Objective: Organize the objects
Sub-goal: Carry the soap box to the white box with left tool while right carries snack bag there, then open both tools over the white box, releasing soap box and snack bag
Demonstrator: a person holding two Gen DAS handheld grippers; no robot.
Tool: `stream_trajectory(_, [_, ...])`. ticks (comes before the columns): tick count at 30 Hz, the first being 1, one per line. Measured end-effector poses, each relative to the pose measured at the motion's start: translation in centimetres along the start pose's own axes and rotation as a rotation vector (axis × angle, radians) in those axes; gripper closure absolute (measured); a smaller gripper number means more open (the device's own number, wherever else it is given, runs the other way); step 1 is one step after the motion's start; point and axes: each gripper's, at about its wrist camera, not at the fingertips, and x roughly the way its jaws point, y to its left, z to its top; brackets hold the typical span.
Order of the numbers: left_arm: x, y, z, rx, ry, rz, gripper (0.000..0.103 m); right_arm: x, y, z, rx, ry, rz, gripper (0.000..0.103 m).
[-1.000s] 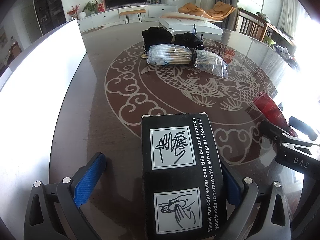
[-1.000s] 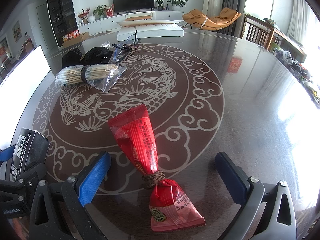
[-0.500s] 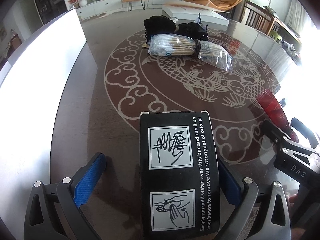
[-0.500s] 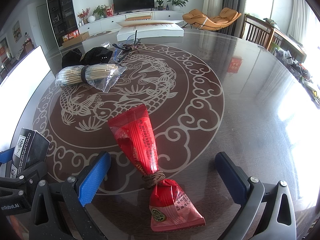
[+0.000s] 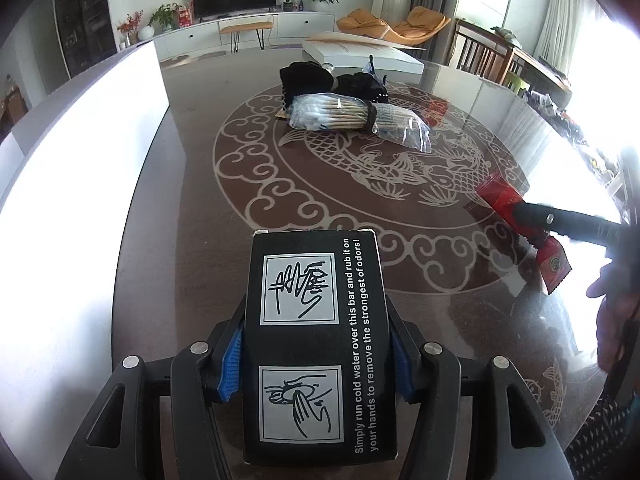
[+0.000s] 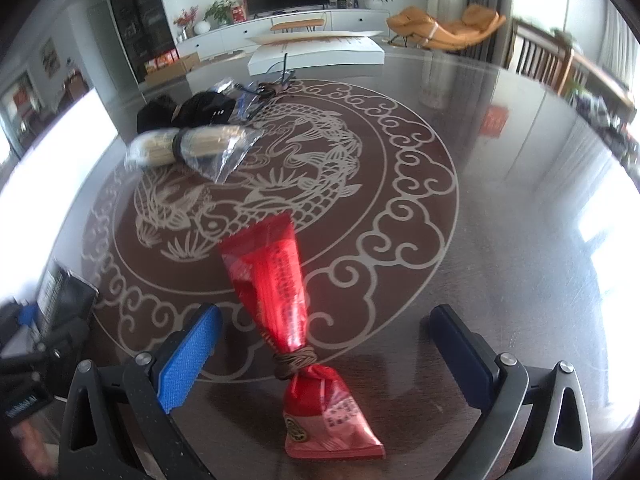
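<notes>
A black box with white hand-washing drawings lies lengthwise between the fingers of my left gripper. The jaws are closing, and both blue pads press its long sides. A red packet, tied near one end with a brown band, lies on the table between the wide-apart fingers of my right gripper, which is open and touches nothing. In the left wrist view the red packet shows at the right under a black finger of the right gripper. The black box sits at the left edge of the right wrist view.
The round glass table bears a dragon pattern. Further back lie a clear bag of wooden sticks, a black bundle and a flat white box. A bright white surface runs along the left. A person's hand shows at the right.
The left jaws have closed from wide apart onto the black box. The right gripper has shifted, its view is now blurred, and it still stands open over the red packet.
</notes>
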Motion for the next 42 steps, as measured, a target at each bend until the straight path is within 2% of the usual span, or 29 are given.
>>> stream_trajectory(2, [-0.4, 0.6, -0.3, -0.019, -0.01, -0.015, 0.045, -0.1, -1.0, 1.7, 0.062, 0.075, 0.042, 0.001])
stream_trajectory(3, [-0.5, 0.7, -0.4, -0.023, -0.015, -0.019, 0.045, -0.1, -0.7, 2.6, 0.049, 0.095, 0.036, 0.002])
stream_trajectory(5, [-0.8, 0.7, -0.3, -0.028, -0.026, -0.033, 0.045, 0.3, 1.0, 3.5, -0.022, 0.128, -0.009, 0.005])
stream_trajectory(6, [-1.2, 0.7, -0.3, -0.031, -0.034, -0.043, 0.045, 0.8, 2.3, 3.6, -0.067, 0.174, -0.042, 0.007])
stream_trajectory(7, [-1.6, 0.7, -0.2, -0.036, -0.041, -0.053, 0.045, 1.1, 3.5, 3.2, -0.103, 0.207, -0.05, 0.011])
stream_trajectory(10, [-3.0, 0.6, -0.1, -0.031, -0.074, -0.068, 0.045, 1.0, 6.6, 1.8, -0.22, 0.254, -0.072, 0.013])
stream_trajectory(12, [-3.8, 0.3, 0.1, -0.023, -0.091, -0.076, 0.045, 1.3, 7.5, 0.8, -0.267, 0.274, -0.125, 0.026])
stream_trajectory(13, [-4.3, 0.2, 0.1, -0.024, -0.098, -0.084, 0.045, 1.5, 7.4, 0.5, -0.269, 0.284, -0.134, 0.05])
stream_trajectory(16, [-5.7, 0.0, 0.1, -0.027, -0.119, -0.1, 0.045, 1.1, 6.9, 0.5, -0.244, 0.249, -0.139, 0.081])
stream_trajectory(22, [-9.8, 1.0, 0.1, -0.052, -0.173, -0.123, 0.045, -2.2, 7.1, 0.4, -0.196, 0.18, -0.026, 0.084])
stream_trajectory(28, [-15.8, 5.3, 0.6, -0.095, -0.256, -0.095, 0.045, -8.0, 12.3, 1.4, -0.223, 0.087, 0.138, 0.084])
stream_trajectory(31, [-18.4, 8.9, 0.6, -0.122, -0.28, -0.026, 0.045, -10.6, 16.6, 1.9, -0.252, 0.049, 0.261, 0.084])
stream_trajectory(35, [-20.8, 14.7, -0.9, -0.18, -0.287, 0.118, 0.045, -12.6, 23.8, 2.1, -0.291, 0.042, 0.446, 0.084])
stream_trajectory(38, [-21.5, 19.3, -3.0, -0.263, -0.264, 0.199, 0.045, -12.6, 29.7, 1.6, -0.333, 0.083, 0.561, 0.084])
stream_trajectory(42, [-20.8, 23.5, -5.4, -0.363, -0.194, 0.269, 0.044, -10.5, 35.2, -0.9, -0.395, 0.151, 0.655, 0.083])
